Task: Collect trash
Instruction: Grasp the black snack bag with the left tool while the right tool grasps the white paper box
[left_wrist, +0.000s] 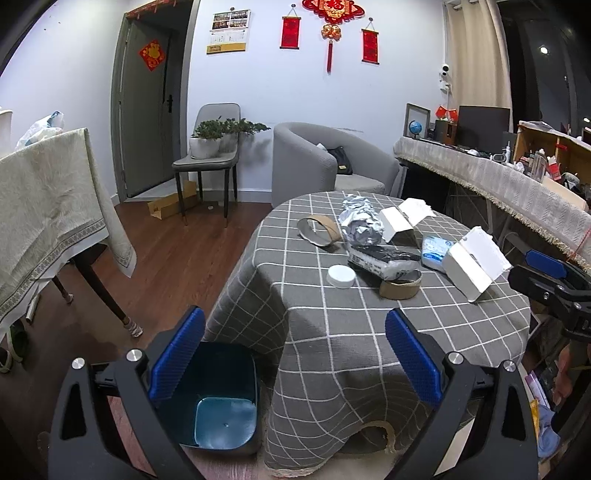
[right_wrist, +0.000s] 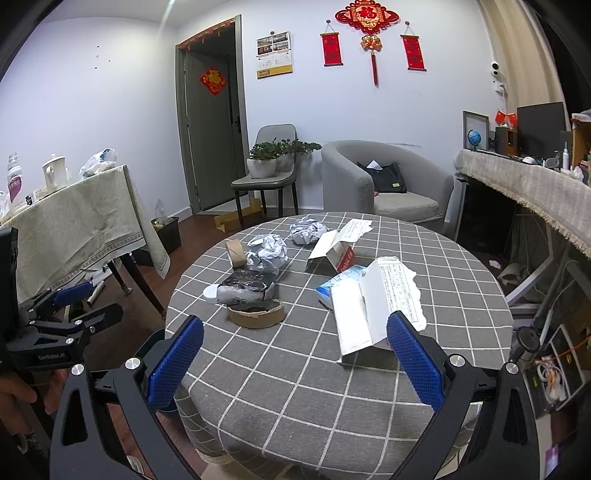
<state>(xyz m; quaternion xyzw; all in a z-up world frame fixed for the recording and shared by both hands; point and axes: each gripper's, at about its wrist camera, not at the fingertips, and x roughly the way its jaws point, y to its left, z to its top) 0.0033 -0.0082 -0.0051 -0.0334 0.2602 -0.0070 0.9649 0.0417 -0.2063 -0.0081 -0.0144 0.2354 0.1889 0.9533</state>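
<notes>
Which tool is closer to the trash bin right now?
Left. The left tool hangs open right above the bin on the floor beside the table. The right tool is open over the tabletop near the white carton, farther away.

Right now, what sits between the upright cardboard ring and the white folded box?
Crumpled silver foil lies between the cardboard ring and the white box, seen in the left wrist view.

Your round table (right_wrist: 295, 387) in grey checked cloth carries crumpled foil (right_wrist: 267, 253), tape rolls (right_wrist: 256, 314), torn white cartons (right_wrist: 369, 306) and a white lid (left_wrist: 341, 276).
</notes>
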